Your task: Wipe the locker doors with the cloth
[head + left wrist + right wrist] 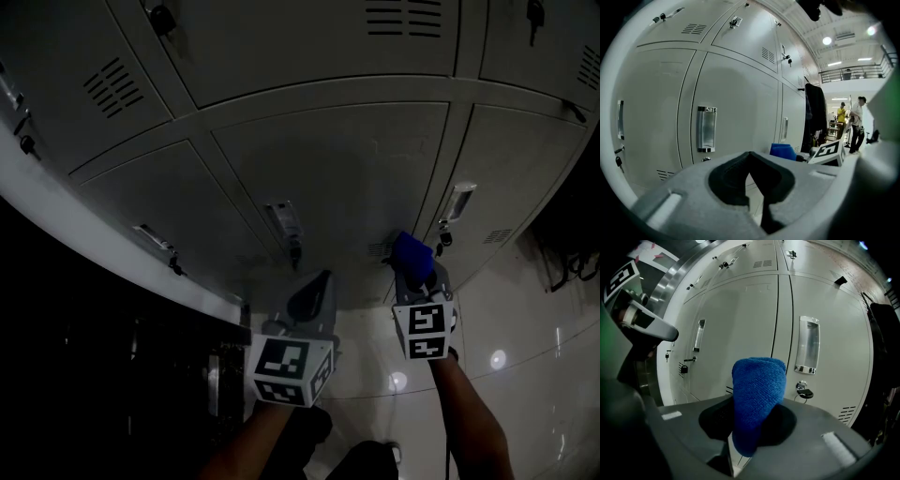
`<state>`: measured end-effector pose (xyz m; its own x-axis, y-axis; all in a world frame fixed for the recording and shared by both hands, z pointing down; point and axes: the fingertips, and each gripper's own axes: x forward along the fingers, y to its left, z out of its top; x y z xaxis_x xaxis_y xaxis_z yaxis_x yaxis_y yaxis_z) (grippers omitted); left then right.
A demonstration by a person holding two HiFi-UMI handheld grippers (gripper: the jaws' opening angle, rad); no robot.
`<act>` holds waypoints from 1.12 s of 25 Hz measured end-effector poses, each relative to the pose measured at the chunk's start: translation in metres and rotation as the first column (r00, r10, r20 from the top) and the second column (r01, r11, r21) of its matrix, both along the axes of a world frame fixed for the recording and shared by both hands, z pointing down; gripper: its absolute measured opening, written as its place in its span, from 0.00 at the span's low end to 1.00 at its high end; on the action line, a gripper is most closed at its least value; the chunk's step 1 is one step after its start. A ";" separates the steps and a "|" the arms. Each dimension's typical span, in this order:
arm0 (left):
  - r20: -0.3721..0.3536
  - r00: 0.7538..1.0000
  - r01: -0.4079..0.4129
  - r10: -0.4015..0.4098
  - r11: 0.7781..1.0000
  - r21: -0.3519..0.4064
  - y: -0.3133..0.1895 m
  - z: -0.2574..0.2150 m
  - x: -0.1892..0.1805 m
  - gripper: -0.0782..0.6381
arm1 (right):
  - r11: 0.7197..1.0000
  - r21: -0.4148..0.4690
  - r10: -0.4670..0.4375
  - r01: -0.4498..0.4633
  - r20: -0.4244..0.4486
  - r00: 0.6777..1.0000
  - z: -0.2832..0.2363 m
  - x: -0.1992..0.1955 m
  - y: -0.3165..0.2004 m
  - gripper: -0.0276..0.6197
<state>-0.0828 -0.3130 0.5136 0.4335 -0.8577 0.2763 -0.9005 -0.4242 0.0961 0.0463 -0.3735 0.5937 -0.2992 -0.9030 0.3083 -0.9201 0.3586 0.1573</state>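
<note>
Grey metal locker doors (pixel 328 159) fill the wall ahead of me. Below them a pale glossy floor (pixel 534 375) throws back spots of ceiling light.

On the left, my left gripper (pixel 317 292) points at the lower row of doors. Its jaws are closed tip to tip with nothing between them, and its own view shows only the dark hollow between the pads. Just beyond its tip and a little left is a recessed handle (pixel 281 218), with a key (pixel 294 249) hanging in the lock below it.

Right of that, my right gripper (pixel 418 277) is clamped on the blue cloth (pixel 412 251). The cloth stands up out of the jaws in a rounded wad, and its lower end pokes down through the gap between them. It is held close to a low door, near that door's vent slots (pixel 378 248) and between the two handles. Whether it touches the metal I cannot tell.

Farther right is a second handle (pixel 460 201), with a second key (pixel 442 236) on a ring in its lock. At the far right of the row, in the left gripper view, a dark garment (pixel 815 112) hangs against the lockers. Past it, people (pixel 857 119) stand in a bright hall, well apart from me.
</note>
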 end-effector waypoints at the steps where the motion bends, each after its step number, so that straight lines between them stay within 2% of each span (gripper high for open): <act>1: 0.002 1.000 0.001 -0.001 1.000 -0.002 0.000 0.000 0.001 0.10 | 1.000 0.001 0.000 0.000 -0.001 1.000 -0.002 0.001 0.000 0.17; 5: 0.012 1.000 0.006 -0.006 1.000 -0.011 0.003 -0.006 0.004 0.10 | 1.000 -0.001 -0.009 0.009 0.005 1.000 -0.017 0.001 0.007 0.17; 11: 0.030 0.999 0.020 -0.019 0.999 -0.029 0.019 -0.035 0.019 0.10 | 0.998 -0.031 -0.047 0.048 0.048 0.998 -0.064 -0.009 0.044 0.17; 20: -0.003 0.995 0.101 -0.101 0.994 -0.040 0.075 -0.087 0.033 0.10 | 0.995 -0.029 -0.093 0.097 0.114 0.989 -0.151 -0.015 0.111 0.17; 28: -0.004 0.991 0.137 -0.137 0.990 -0.029 0.121 -0.133 0.054 0.10 | 0.989 -0.002 -0.147 0.149 0.146 0.978 -0.215 -0.017 0.163 0.17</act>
<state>-0.0293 -0.1925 0.3809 0.3144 -0.9009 0.2994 -0.9492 -0.2940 0.1121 0.0298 -0.2109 0.3788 -0.4713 -0.8418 0.2630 -0.8695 0.4934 0.0211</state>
